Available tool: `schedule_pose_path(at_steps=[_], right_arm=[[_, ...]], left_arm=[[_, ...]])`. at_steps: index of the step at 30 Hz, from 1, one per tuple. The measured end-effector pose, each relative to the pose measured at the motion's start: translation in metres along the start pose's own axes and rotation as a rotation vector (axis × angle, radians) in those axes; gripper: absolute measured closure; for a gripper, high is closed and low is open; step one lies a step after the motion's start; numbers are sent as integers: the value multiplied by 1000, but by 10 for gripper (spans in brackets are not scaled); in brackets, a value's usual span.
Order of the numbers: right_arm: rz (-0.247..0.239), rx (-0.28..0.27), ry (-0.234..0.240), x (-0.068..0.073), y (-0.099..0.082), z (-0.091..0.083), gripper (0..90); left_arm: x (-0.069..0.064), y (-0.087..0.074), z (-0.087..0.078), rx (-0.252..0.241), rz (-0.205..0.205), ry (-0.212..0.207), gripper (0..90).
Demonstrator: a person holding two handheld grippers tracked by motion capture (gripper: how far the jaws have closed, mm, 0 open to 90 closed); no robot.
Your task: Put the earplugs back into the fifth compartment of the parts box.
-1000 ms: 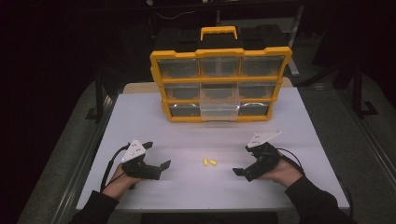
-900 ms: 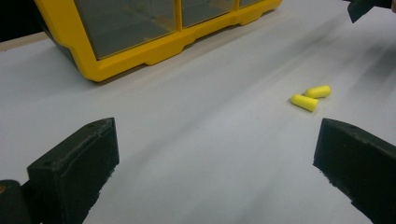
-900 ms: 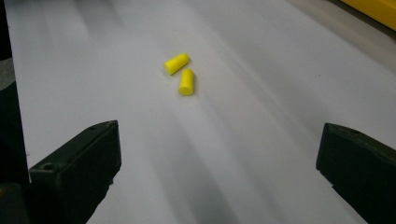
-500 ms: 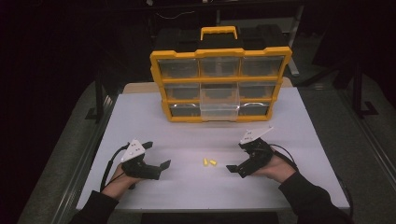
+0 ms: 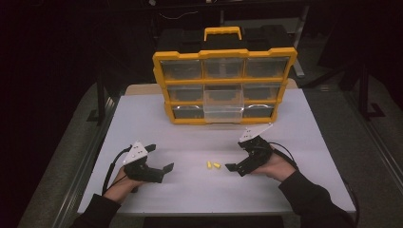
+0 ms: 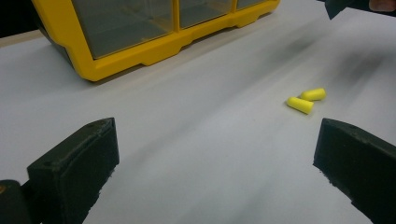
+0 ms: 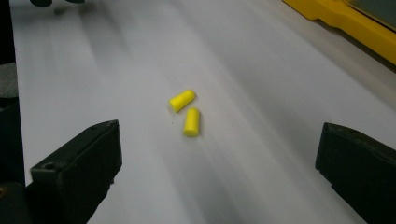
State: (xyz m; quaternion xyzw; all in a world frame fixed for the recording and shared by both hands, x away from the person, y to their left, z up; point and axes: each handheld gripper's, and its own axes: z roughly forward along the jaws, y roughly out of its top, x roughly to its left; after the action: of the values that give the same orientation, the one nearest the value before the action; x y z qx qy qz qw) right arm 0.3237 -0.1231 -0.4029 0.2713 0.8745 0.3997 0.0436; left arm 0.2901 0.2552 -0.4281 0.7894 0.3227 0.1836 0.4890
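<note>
Yellow earplugs [image 5: 213,165] lay side by side mid-table, untouched. Over the last second the right gripper [image 5: 236,168] had slid in toward them, jaws spread wide; left gripper [image 5: 161,162] sat wide too, parked. Looked like a grab was coming.

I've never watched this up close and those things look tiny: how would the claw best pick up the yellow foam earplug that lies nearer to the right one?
Across its short round body, probably, one pad on each long side. The nearer small yellow foam earplug lies flat on the white table, almost touching its twin. The open right claw would likely do best coming down from above, turned so no jaw catches the twin.
</note>
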Motion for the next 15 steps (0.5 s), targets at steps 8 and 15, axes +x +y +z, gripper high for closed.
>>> schedule_pose_path(at_steps=[8, 15], right_arm=[[-7, -2, 5, 0, 9, 6, 1], [-13, -6, 9, -1, 17, 11, 1]], left_arm=[[0, 0, 0, -1, -1, -2, 0], [0, 0, 0, 2, -1, -7, 0]])
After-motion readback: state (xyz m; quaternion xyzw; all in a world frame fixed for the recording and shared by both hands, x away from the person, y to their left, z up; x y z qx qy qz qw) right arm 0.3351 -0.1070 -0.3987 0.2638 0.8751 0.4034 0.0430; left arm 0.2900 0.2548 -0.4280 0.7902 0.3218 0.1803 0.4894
